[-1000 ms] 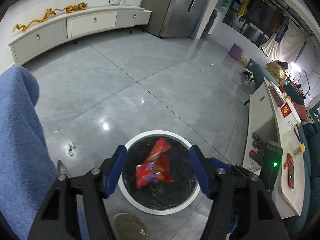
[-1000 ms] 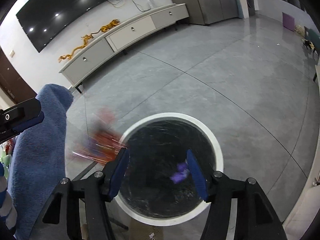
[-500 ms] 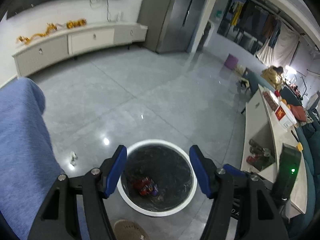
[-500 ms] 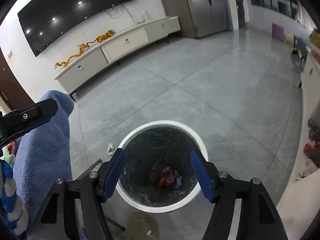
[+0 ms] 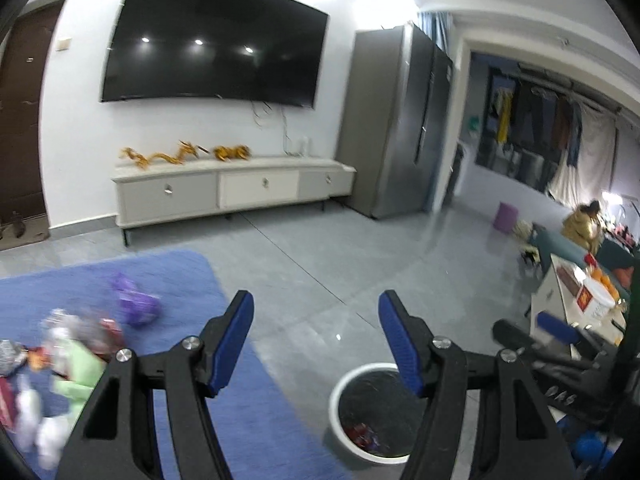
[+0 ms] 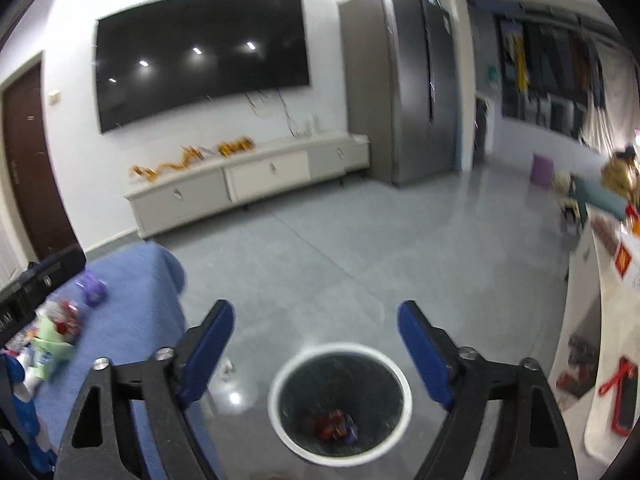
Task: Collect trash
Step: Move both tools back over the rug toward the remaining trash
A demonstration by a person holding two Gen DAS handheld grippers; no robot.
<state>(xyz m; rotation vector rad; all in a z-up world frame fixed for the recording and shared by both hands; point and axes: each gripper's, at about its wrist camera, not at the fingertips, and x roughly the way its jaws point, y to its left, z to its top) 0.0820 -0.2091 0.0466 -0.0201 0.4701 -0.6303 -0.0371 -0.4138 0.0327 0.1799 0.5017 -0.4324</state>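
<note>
A white-rimmed trash bin point(image 6: 280, 384) with a black liner stands on the grey floor, and red and purple wrappers point(image 6: 336, 426) lie at its bottom. In the left wrist view the bin point(image 5: 340, 396) sits low, right of centre. My left gripper point(image 5: 316, 312) is open and empty, raised over the floor. My right gripper point(image 6: 314, 320) hangs above the bin with its jaws opening wide and nothing between them. Several pieces of trash lie on a blue blanket point(image 5: 168, 280): a purple wrapper point(image 5: 134, 300) and a blurred pile of red, green and white packets point(image 5: 68, 352).
A low white TV cabinet point(image 5: 224, 188) stands under a wall-mounted TV point(image 5: 212, 44), with a grey fridge point(image 5: 396, 120) to its right. A white table point(image 6: 592, 320) holding boxes and a red phone runs along the right side. A small white scrap point(image 6: 227, 366) lies on the floor.
Both grippers rose and tilted up, so the wall and TV came into view. The red and purple wrappers dropped into the bin. The right jaws widened.
</note>
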